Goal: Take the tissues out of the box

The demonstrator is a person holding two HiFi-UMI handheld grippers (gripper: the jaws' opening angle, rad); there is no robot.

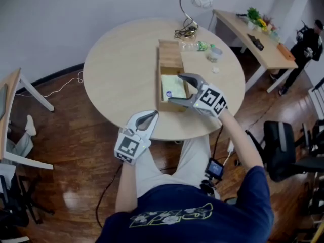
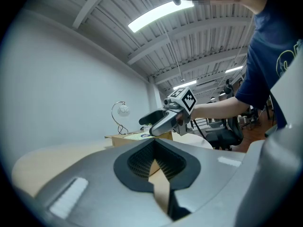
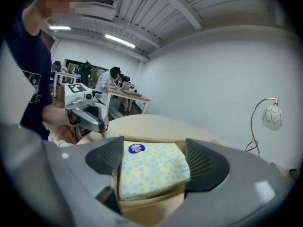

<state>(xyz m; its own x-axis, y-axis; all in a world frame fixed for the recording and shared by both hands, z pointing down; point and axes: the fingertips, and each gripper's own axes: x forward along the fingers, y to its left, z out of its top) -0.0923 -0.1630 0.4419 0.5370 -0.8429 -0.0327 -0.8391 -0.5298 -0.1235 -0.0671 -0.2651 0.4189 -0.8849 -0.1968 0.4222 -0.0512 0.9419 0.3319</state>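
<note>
Left gripper [image 1: 152, 115] clenched on nothing, level at the near edge of the round pale wooden table [image 1: 116, 75]. Long open tan box [image 1: 169, 54]: far part looks empty, near end holds 1 yellow dotted soft tissue pack [image 1: 174, 84] with a blue sticker. Right gripper [image 3: 152, 159] released, jaws straddling the pack, not pinching. Step looks like the reach to grasp. Next move calls for closing on the pack's sides, then lifting it clear.

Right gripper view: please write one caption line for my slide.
Open right gripper, its fingers framing a yellow tissue pack in its box.

Tissue pack [image 1: 172, 84] partly behind right hand-held gripper [image 1: 176, 88]
</note>
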